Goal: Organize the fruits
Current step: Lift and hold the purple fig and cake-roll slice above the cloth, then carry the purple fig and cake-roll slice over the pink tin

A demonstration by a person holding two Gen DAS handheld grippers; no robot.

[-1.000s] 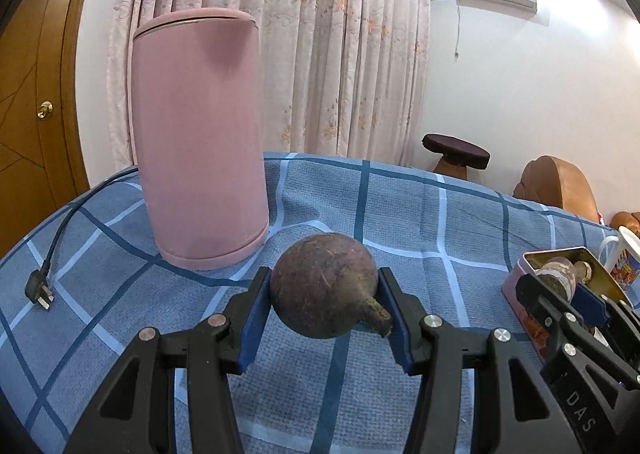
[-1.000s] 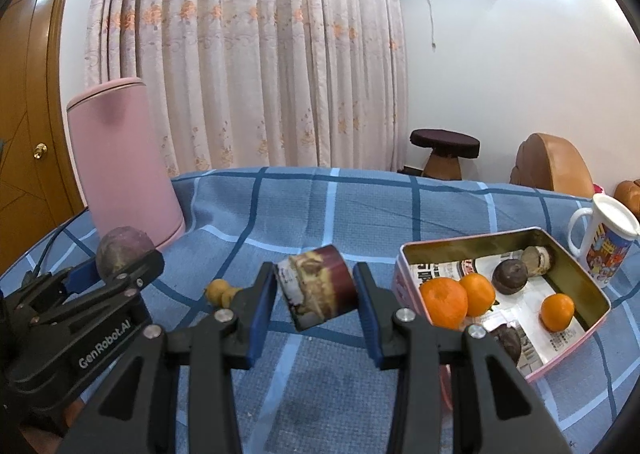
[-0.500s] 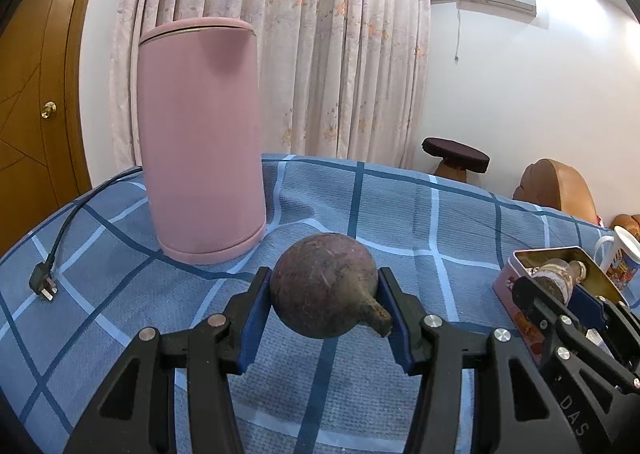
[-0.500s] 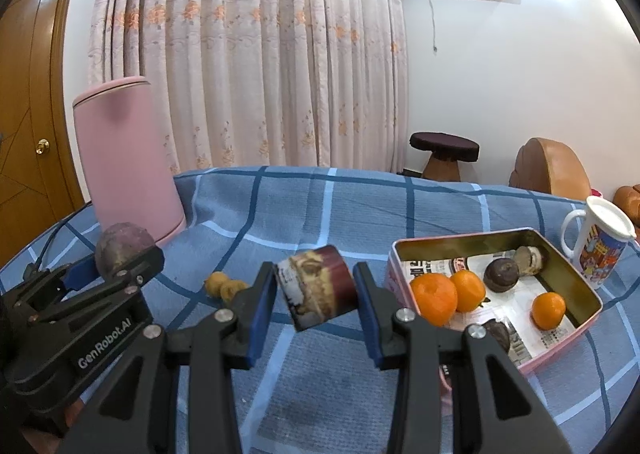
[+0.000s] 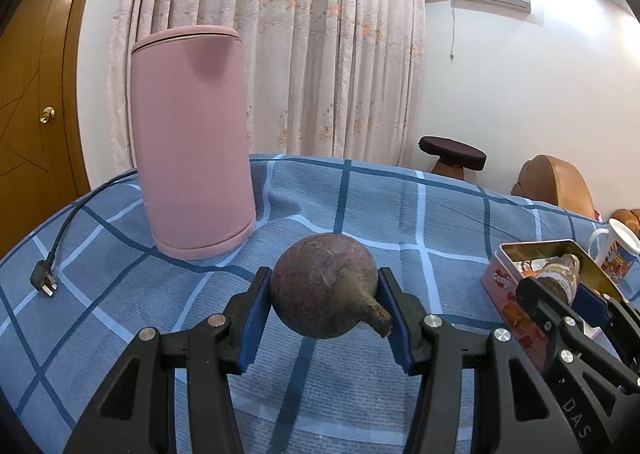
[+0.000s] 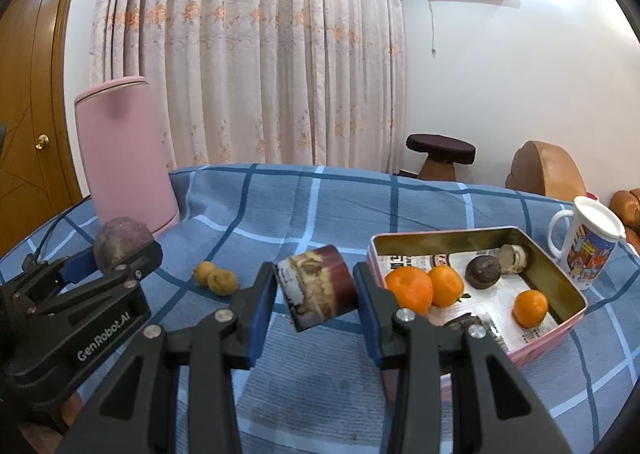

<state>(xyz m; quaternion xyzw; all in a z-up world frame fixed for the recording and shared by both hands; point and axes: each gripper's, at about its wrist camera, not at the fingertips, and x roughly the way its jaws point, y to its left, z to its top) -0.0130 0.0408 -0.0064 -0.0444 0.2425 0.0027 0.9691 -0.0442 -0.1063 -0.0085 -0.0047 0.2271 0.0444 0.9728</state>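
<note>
Fruit fills both claws. Left gripper [image 5: 325, 312] is clamped on a dark purple round fruit [image 5: 324, 286], its stub pointing to 4 o'clock, held above the blue checked cloth [image 5: 400, 214]. Pink canister [image 5: 192, 142] stands at 11 o'clock from it, a black plug [image 5: 43, 283] at 9 o'clock.

Right gripper [image 6: 316, 294] is clamped on a short cut stalk piece [image 6: 316, 288], tilted, above the cloth. Pink tin [image 6: 552, 270] sits at 3 o'clock, holding three oranges [image 6: 410, 288], a dark fruit [image 6: 483, 273] and another stalk piece [image 6: 514, 254]. Two small brown fruits [image 6: 216, 277] lie at 9 o'clock; a mug [image 6: 588, 246] stands beyond the tin.
</note>
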